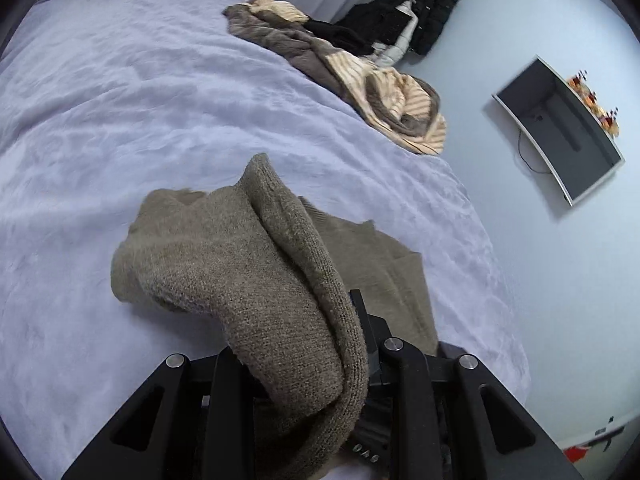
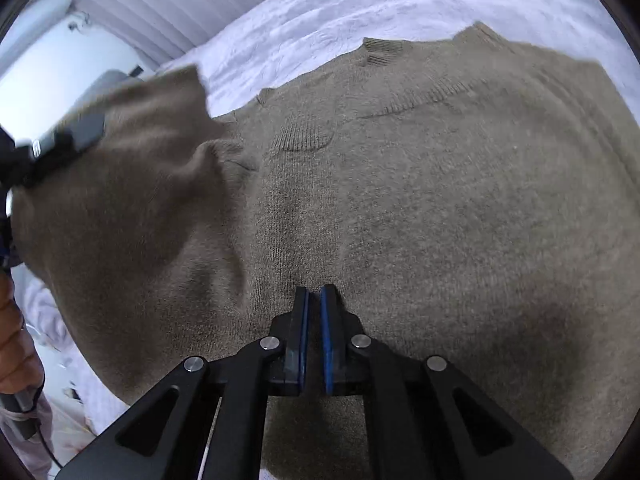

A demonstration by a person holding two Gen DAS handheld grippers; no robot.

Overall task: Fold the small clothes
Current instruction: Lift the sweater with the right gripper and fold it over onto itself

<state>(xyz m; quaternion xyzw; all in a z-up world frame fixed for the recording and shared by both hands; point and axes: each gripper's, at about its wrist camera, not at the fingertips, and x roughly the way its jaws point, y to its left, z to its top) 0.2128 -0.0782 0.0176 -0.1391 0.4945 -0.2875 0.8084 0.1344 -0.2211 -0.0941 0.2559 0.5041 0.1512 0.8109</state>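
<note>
A brown knit sweater [image 2: 420, 200] lies spread on the bed's lavender sheet [image 1: 120, 100]. My left gripper [image 1: 320, 320] is shut on a thick fold of the sweater [image 1: 248, 272]; the fabric drapes over its fingers and hides the left one. In the right wrist view that same gripper [image 2: 68, 136] shows at the left edge, holding this part of the sweater up off the bed. My right gripper [image 2: 314, 292] is shut, with only a thin slit between its blue pads and nothing in it. It points down at the sweater's middle; whether it touches the knit I cannot tell.
A pile of striped beige and brown clothes [image 1: 340, 68] lies at the bed's far edge, with black garments [image 1: 420, 12] behind it. A flat screen [image 1: 560, 132] is on the pale wall. A person's hand [image 2: 16, 340] shows at the lower left. A pleated curtain [image 2: 140, 12] runs behind the bed.
</note>
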